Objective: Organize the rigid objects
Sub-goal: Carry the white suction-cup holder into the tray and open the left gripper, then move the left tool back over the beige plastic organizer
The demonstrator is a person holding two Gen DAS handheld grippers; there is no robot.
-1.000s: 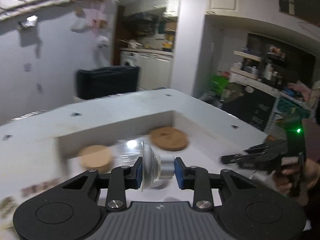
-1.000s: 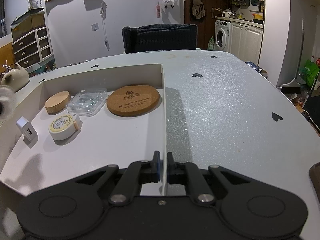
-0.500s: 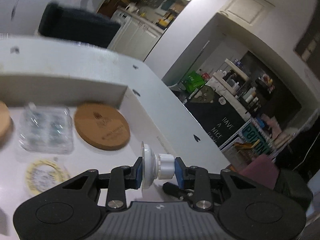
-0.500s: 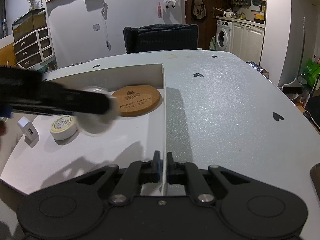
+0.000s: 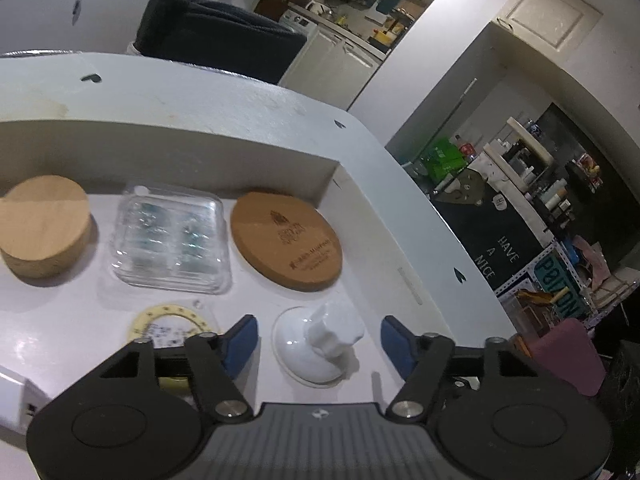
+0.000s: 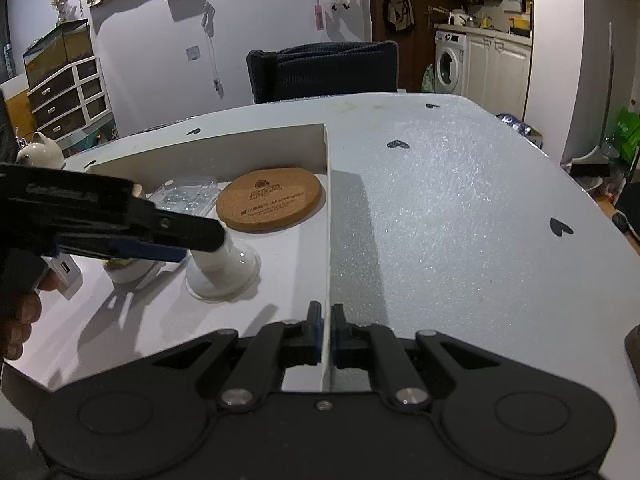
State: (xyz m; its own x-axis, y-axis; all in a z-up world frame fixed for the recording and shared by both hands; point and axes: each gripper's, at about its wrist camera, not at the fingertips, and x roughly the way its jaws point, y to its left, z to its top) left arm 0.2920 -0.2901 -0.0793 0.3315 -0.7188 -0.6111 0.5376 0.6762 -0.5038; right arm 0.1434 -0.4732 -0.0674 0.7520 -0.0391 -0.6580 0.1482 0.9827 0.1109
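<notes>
White suction cup [image 5: 318, 346] sits on the tray floor, lower middle, between the left gripper [image 5: 318, 340] pads, whose jaws have just been opening. Right view: right gripper [image 6: 325, 334] pinches the tray wall [image 6: 327, 240]; a careless withdrawal could topple the cup.

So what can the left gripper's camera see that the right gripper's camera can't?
Only the left wrist view shows the round wooden block whole and the blackboard sign beyond the table.

Only the right wrist view shows the washing machine, the drawer chest and the right gripper shut on the tray wall.

Both show the cork coaster, the clear plastic box and the white suction knob standing between the left gripper's jaws, which have just been opening and do not press it.
</notes>
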